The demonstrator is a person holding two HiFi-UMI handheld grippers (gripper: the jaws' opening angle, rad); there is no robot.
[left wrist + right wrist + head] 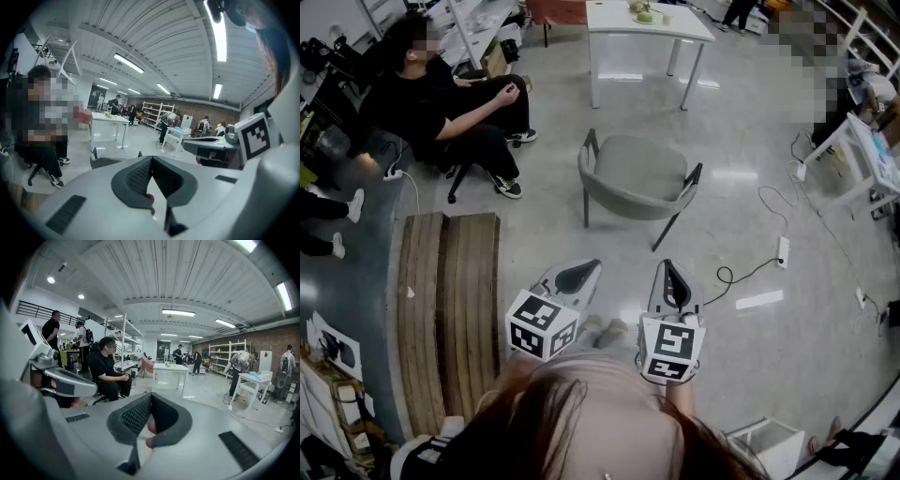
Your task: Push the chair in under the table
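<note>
Both grippers are fully closed and hold nothing: the left gripper view shows the left gripper [151, 161] with its dark pads pressed together, and the right gripper view shows the same of the right gripper [150, 401]. From the head view the left gripper [577, 275] and the right gripper [672, 277] hang side by side over bare floor, pointing toward the chair [639, 173] and well apart from it

Only the head view shows the whole chair. It stands alone on the shiny floor between the grippers and the white table [619, 19], clear of the table, with its curved back toward the grippers and its seat facing the table. It has a grey-green padded shell and thin dark legs. The left gripper view catches just the top of its back [110, 162] above the gripper's body, with the table [110, 119] behind. The right gripper view gives the table [171, 366] and a seated person [108, 371] to its left; I cannot make out the chair there
</note>
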